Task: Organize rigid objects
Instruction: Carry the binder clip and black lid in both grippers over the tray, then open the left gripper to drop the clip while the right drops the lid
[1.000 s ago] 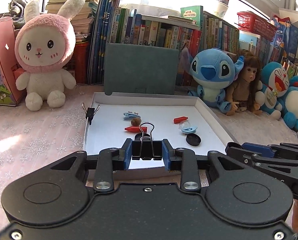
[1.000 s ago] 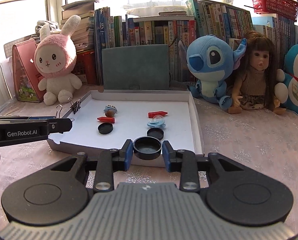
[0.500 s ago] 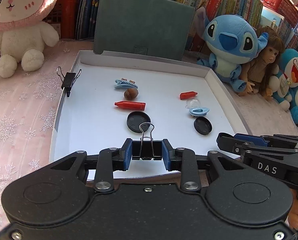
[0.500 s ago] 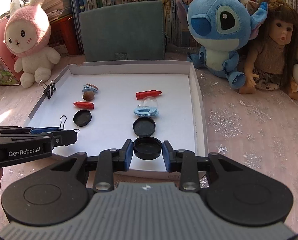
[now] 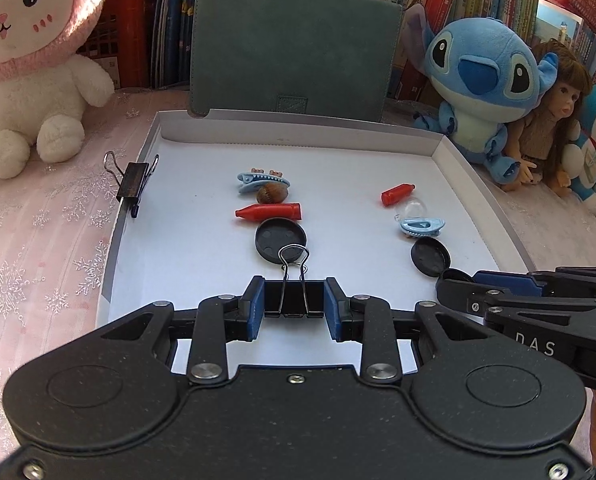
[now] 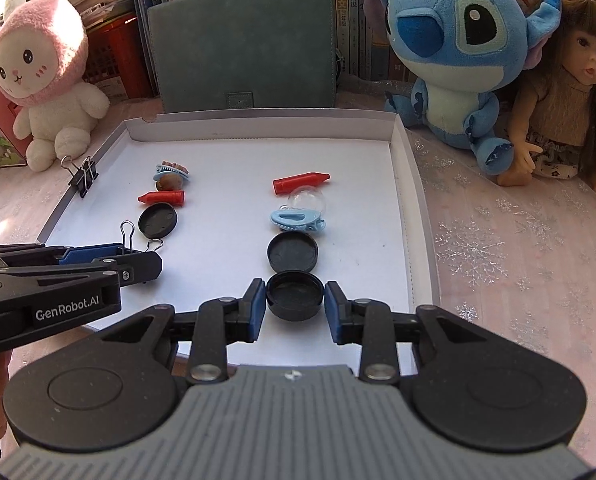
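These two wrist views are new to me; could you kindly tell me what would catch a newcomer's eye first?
Most striking are the two tongs at the near edge of the white tray: the left tongs grip a black binder clip, and the right tongs hold a black round cap. On the tray, small items lie in two rows, and a big blue plush sits at the far right.

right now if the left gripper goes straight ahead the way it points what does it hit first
Probably the black round lid straight ahead of the left gripper; the binder clip it holds already overlaps the lid's near edge in view. Their real gap is unclear.
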Available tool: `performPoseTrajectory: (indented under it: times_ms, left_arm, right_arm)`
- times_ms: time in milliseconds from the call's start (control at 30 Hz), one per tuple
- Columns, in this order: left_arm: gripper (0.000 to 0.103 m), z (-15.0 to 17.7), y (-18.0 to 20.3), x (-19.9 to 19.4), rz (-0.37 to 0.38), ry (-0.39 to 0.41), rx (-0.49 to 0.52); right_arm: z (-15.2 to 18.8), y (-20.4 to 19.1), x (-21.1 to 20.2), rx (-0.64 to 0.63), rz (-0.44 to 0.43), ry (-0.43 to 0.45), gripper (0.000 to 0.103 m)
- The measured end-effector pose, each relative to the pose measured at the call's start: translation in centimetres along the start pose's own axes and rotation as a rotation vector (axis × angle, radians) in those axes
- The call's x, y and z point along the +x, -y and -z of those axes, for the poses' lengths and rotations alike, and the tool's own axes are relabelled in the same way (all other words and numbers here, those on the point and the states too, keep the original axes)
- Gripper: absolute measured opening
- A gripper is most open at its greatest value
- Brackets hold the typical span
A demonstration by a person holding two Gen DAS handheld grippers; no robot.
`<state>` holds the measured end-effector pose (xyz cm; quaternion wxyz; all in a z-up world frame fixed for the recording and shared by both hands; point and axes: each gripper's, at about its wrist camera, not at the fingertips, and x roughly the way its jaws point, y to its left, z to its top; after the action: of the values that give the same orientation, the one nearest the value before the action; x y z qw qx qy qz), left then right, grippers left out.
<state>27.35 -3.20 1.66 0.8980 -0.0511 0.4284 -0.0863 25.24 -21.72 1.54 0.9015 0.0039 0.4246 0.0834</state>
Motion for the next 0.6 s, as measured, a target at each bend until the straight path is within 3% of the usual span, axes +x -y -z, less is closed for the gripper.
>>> performPoseTrajectory:
  times_ms: [600]
  left_arm:
    - [0.030,-0.4,0.1,0.8,-0.060,0.053,0.038]
  right_arm:
    - [-0.1,0.5,1.1,0.031,-0.002,0.036,0.037]
